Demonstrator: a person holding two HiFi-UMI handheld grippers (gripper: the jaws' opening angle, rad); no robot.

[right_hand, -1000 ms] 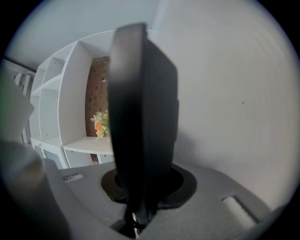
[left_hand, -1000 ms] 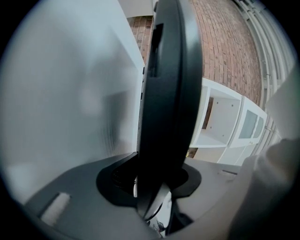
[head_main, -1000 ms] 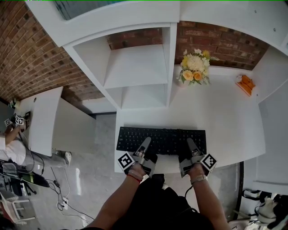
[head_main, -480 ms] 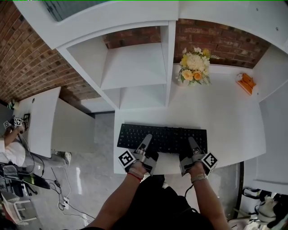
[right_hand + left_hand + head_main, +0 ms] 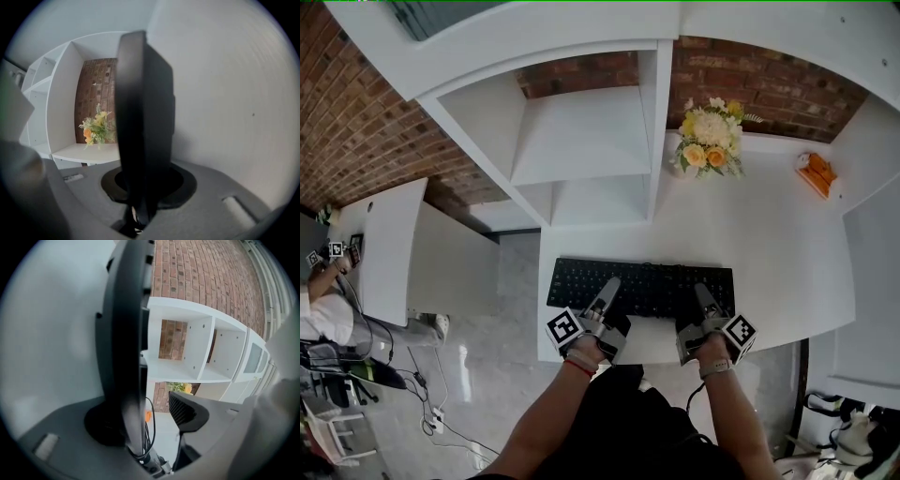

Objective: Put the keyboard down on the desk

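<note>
Keyboard is found flat on the desk, near its front edge, its place unchanged from a second ago. The jaws of the left gripper have just been opening: they are spread, with the keyboard's front edge between them and one pad seen clear of it. The right gripper is kept pinched on the same edge, as before.

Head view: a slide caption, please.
Black keyboard on the white desk; left gripper just opening its fingers around the near edge, right gripper gripping it.
</note>
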